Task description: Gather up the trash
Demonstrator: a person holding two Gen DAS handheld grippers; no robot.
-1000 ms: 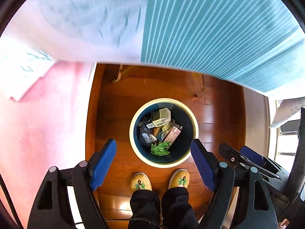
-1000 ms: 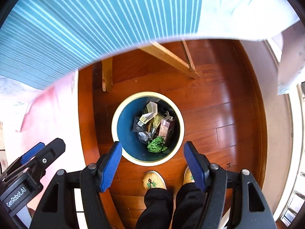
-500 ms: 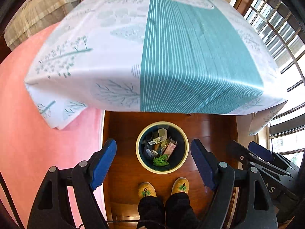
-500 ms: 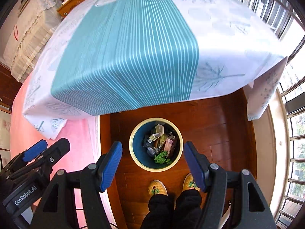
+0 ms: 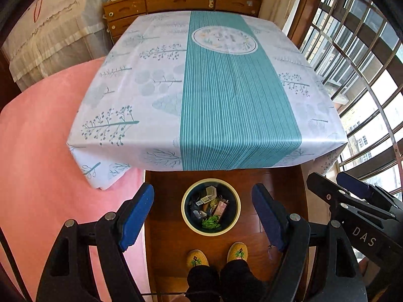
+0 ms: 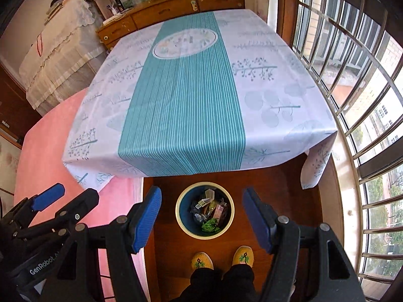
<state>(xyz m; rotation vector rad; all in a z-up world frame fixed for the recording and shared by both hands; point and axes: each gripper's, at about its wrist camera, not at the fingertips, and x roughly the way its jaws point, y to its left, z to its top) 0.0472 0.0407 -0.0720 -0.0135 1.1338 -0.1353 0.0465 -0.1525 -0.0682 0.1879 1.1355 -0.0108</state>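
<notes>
Since a second ago I have lifted both grippers well up: the tablecloth edge that filled the top of each view then has dropped away, and now the whole table point(image 5: 216, 88) lies spread ahead of my fingers, while the trash bin point(image 5: 211, 231) has shrunk to a small circle far below them. My left gripper point(image 5: 202, 216) has its blue pads spread wide with nothing between them, and my right gripper point(image 6: 201, 216) stands the same, spread and empty (the bin merely shows through each gap, well beneath). The bin sits on the dark wooden floor point(image 5: 166, 239), just past my yellow slippers point(image 5: 197, 258) and just short of the table's near edge. Inside it I can see the collected trash point(image 6: 210, 212): a pale carton, a pinkish packet, a crumpled green scrap and some dark wrappers, heaped together. The tablecloth point(image 6: 181, 100) has a teal striped band running away from my fingertips, with pale plant prints on either side and a round medallion at the far end. Left of my left fingers a pink rug point(image 5: 37, 151) covers the floor; right of my right fingers barred windows point(image 6: 352, 75) curve past. Beyond the table stands a wooden dresser point(image 5: 176, 2).
</notes>
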